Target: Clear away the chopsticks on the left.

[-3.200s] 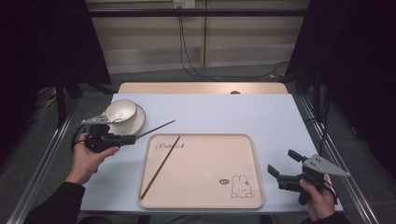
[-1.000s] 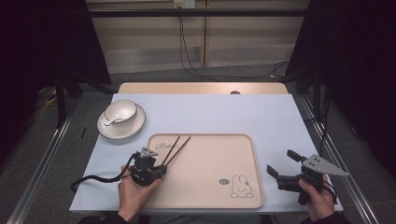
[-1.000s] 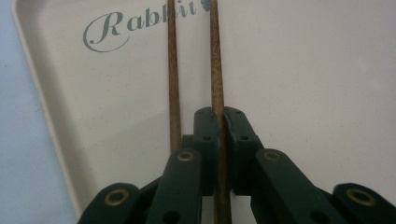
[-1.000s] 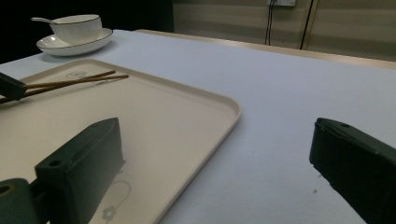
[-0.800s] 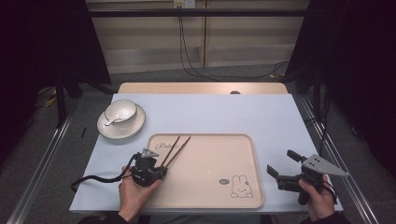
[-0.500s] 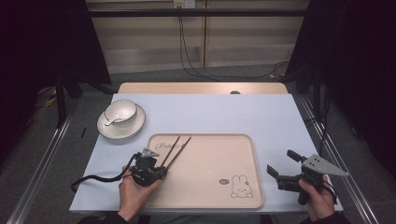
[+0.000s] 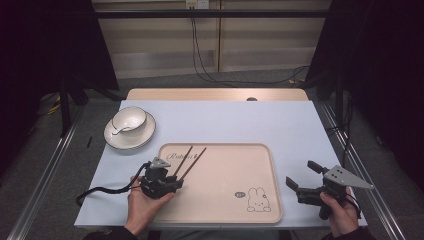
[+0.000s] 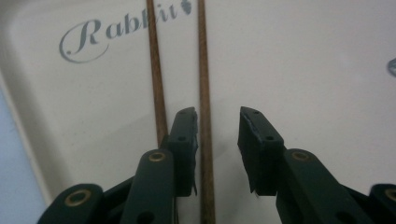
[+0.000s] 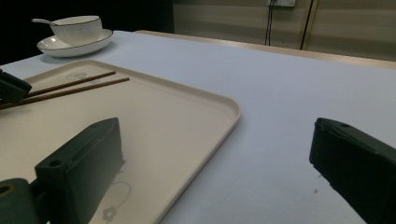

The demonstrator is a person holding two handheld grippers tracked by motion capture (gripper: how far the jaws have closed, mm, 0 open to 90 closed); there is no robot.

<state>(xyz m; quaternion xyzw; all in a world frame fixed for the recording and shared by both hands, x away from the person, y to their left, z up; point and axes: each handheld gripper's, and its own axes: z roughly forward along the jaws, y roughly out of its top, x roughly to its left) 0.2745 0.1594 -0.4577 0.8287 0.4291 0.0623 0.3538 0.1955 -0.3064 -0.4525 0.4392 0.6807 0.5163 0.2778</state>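
Observation:
Two brown chopsticks (image 7: 187,161) lie side by side on the left part of the beige rabbit tray (image 7: 225,190). My left gripper (image 7: 175,181) rests low over their near ends. In the left gripper view its jaws (image 8: 217,121) have just been opening. One chopstick (image 8: 203,70) lies between the pads with a gap on its right, and the other chopstick (image 8: 156,84) runs outside the left jaw. My right gripper (image 7: 301,173) is held at the tray's right edge, its jaws (image 9: 217,135) wide open with nothing between them.
A white bowl (image 7: 129,120) with a spoon in it (image 7: 120,131) stands on a saucer (image 7: 130,139) at the back left of the pale blue table. The bowl (image 9: 77,28) also appears far off in the right gripper view. Cables hang beyond the far edge.
Since the earliest frame my left gripper has come from beside the bowl to the tray, and the second chopstick now lies on the tray beside the first. The right gripper has stayed put.

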